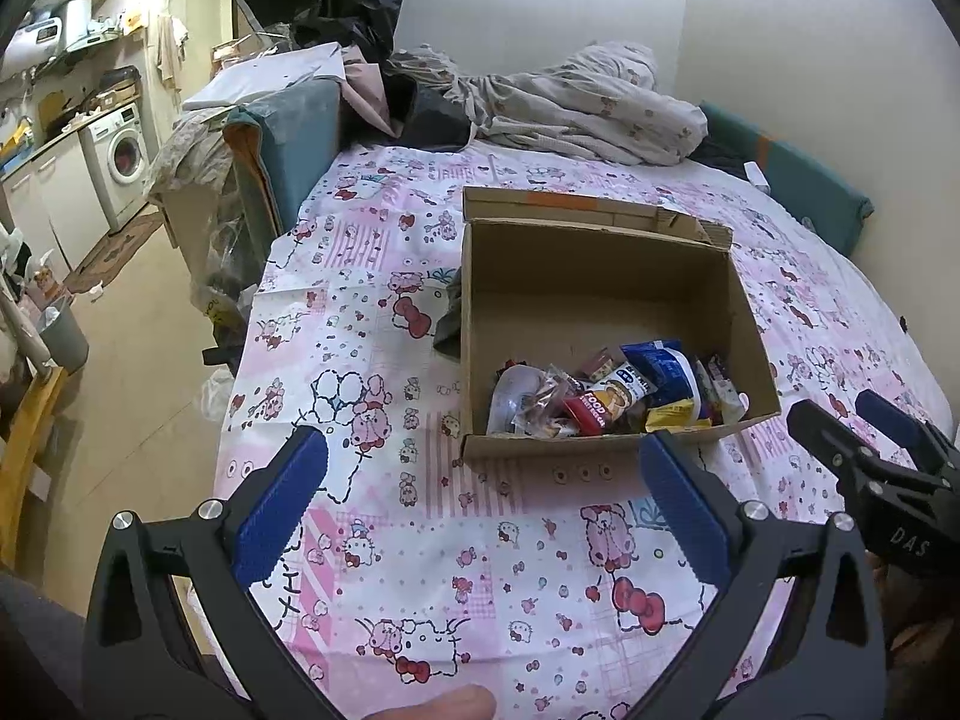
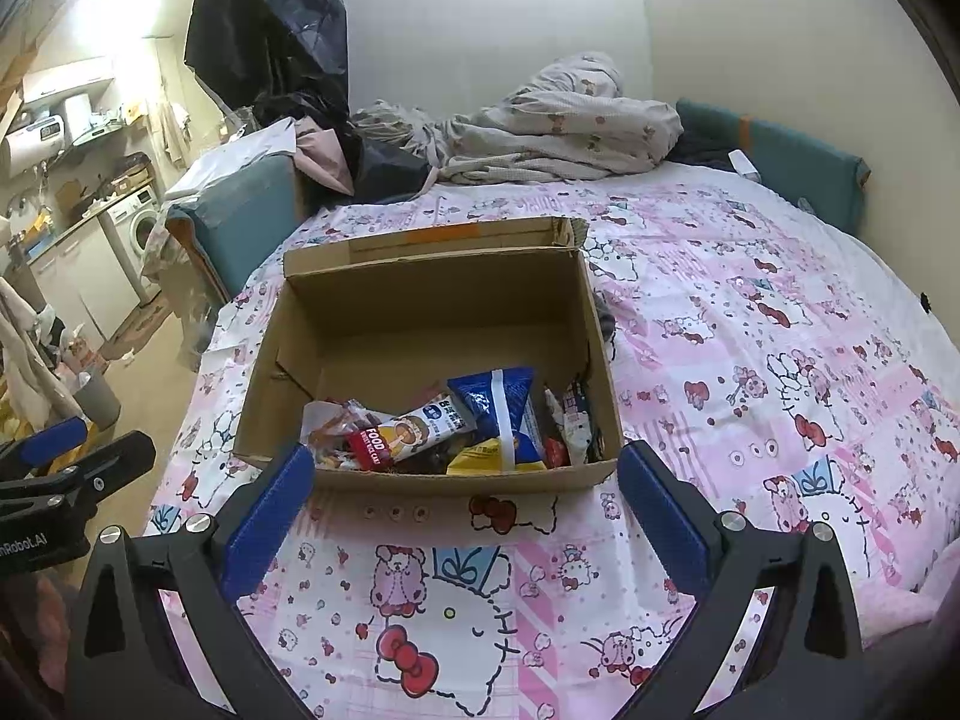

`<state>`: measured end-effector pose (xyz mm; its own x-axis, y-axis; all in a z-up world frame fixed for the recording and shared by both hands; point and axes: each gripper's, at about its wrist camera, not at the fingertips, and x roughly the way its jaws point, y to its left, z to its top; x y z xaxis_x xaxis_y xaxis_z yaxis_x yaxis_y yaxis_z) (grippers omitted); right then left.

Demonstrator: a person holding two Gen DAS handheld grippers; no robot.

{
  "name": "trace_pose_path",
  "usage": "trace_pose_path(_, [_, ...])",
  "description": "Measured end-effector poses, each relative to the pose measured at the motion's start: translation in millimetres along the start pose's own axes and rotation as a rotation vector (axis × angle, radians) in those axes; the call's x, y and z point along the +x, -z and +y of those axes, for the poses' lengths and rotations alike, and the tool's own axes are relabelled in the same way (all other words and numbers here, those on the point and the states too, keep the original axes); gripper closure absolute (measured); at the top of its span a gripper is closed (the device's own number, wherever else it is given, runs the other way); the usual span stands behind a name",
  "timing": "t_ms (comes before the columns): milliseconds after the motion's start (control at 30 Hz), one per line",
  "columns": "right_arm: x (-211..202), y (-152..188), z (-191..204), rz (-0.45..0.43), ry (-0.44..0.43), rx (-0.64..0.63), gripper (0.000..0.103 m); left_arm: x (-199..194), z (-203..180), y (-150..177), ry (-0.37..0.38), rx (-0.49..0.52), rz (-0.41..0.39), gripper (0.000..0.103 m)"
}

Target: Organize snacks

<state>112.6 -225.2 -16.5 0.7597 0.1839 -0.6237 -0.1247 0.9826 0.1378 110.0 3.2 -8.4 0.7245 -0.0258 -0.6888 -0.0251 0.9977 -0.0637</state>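
An open cardboard box (image 1: pixel 591 276) stands on the pink cartoon-print bedsheet (image 1: pixel 420 540); it also shows in the right wrist view (image 2: pixel 420 300). Several snack packets (image 1: pixel 618 396) lie piled in its near end, among them a blue bag (image 2: pixel 501 408) and a red-and-white bar (image 2: pixel 399 435). My left gripper (image 1: pixel 483 492) is open and empty, just short of the box's near wall. My right gripper (image 2: pixel 465 507) is open and empty, also at the near wall. Each gripper shows in the other's view, the right one (image 1: pixel 870 438) and the left one (image 2: pixel 78 450).
A crumpled blanket (image 1: pixel 588 102) and dark clothes (image 1: pixel 420 114) lie at the bed's far end. A teal bed frame (image 1: pixel 288 144) runs along the left side. Beyond it are a floor, a grey bin (image 1: pixel 63 336) and a washing machine (image 1: pixel 120 156).
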Motion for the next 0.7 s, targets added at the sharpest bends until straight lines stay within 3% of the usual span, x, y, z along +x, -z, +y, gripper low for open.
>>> trace_pose_path(700, [0.8,1.2,0.8,0.003,-0.005,0.007,0.000,-0.2,3.4,-1.0,0.008,-0.021,0.006,0.000])
